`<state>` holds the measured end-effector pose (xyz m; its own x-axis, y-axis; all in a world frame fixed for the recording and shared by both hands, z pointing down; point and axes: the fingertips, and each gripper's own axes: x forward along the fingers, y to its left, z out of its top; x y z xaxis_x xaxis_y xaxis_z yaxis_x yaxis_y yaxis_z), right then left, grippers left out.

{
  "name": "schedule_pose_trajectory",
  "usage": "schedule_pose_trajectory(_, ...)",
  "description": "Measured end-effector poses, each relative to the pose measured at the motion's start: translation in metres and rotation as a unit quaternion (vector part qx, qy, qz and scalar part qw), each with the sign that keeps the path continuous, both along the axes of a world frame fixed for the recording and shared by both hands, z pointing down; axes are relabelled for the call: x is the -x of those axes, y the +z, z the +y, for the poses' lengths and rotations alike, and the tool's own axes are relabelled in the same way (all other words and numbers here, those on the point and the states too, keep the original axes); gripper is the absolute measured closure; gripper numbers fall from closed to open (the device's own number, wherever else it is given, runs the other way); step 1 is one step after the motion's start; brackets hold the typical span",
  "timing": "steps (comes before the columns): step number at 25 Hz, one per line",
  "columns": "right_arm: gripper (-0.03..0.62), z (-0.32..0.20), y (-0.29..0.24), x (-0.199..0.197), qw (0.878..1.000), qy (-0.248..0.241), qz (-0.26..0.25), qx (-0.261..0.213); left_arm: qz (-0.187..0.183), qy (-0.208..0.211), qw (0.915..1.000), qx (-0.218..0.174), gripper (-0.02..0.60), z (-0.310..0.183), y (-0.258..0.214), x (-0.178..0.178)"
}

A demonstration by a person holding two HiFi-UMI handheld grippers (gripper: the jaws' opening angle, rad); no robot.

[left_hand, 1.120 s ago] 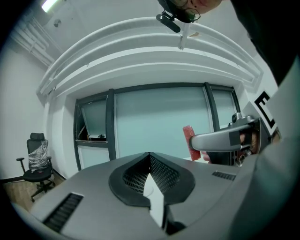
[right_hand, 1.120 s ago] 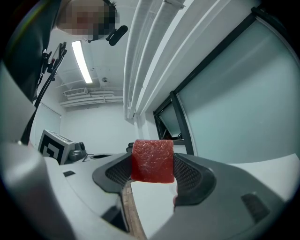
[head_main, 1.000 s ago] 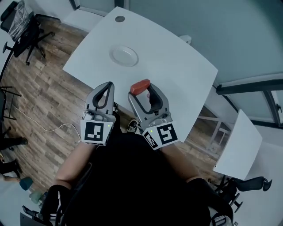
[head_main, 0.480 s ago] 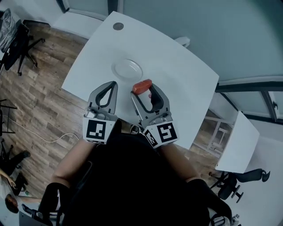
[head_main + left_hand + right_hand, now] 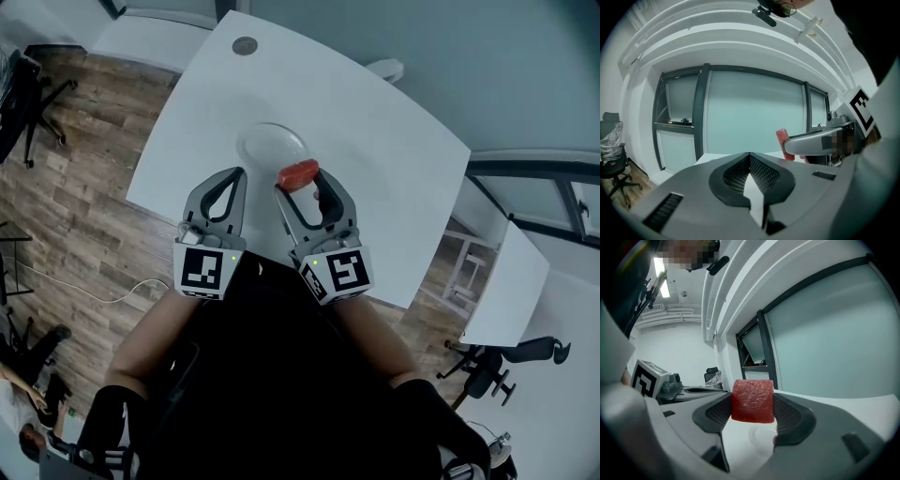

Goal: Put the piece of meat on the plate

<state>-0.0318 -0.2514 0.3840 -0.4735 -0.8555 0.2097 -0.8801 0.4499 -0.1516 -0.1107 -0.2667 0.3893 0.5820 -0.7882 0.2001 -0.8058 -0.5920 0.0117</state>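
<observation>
A red block of meat (image 5: 298,173) (image 5: 752,400) is clamped between the jaws of my right gripper (image 5: 300,180) (image 5: 752,404), held above the white table (image 5: 394,159). The white plate (image 5: 266,143) (image 5: 761,437) lies on the table just ahead of and below the meat, partly covered by it in the head view. My left gripper (image 5: 232,178) (image 5: 749,161) hovers beside the right one with its jaws pressed together and nothing between them. The meat (image 5: 781,139) and the right gripper's arm also appear at the right of the left gripper view.
A round grey cable port (image 5: 245,45) sits at the table's far corner. Wooden floor (image 5: 75,187) lies to the left with office chairs (image 5: 23,103). A second white table (image 5: 502,291) stands at the right. A glass wall (image 5: 750,117) is ahead.
Both grippers have moved forward over the table toward the plate, the right one carrying the meat, which now overlaps the plate's near edge in the head view.
</observation>
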Motion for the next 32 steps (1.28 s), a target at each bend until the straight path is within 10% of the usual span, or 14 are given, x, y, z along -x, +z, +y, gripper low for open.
schedule_pose_trajectory(32,0.319,-0.063,0.154,0.013,0.981,-0.051,0.094,0.160,-0.056,-0.012,0.9923,0.110,0.589,-0.051,0.116,-0.011)
